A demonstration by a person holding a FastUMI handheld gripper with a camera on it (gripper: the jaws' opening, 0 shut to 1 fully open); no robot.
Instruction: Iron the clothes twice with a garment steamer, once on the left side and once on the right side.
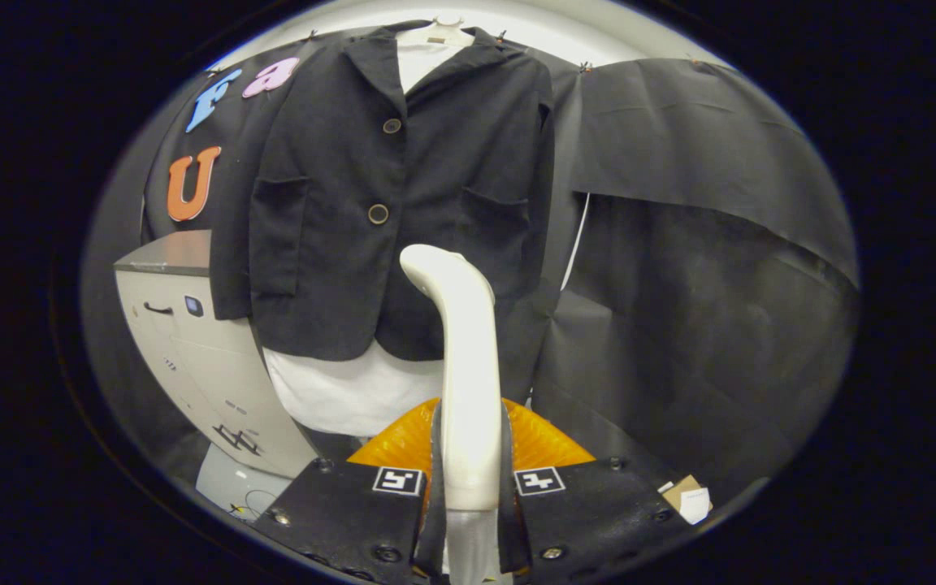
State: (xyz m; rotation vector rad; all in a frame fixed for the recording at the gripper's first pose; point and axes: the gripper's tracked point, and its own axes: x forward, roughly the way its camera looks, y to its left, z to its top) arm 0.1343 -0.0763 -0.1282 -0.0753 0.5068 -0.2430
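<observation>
White steamer (468, 382) gripped between claw (468, 487) fingers (jacket (387, 203) beyond).

A white hanger (436, 33) carries the black jacket (338, 203) over a white shirt (346, 394)

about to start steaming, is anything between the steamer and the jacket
Nothing visible is. The gripper is shut on the steamer, whose head rises just ahead of the fingers and points at the hanging jacket beyond. The cabinet stands off to one side.
</observation>
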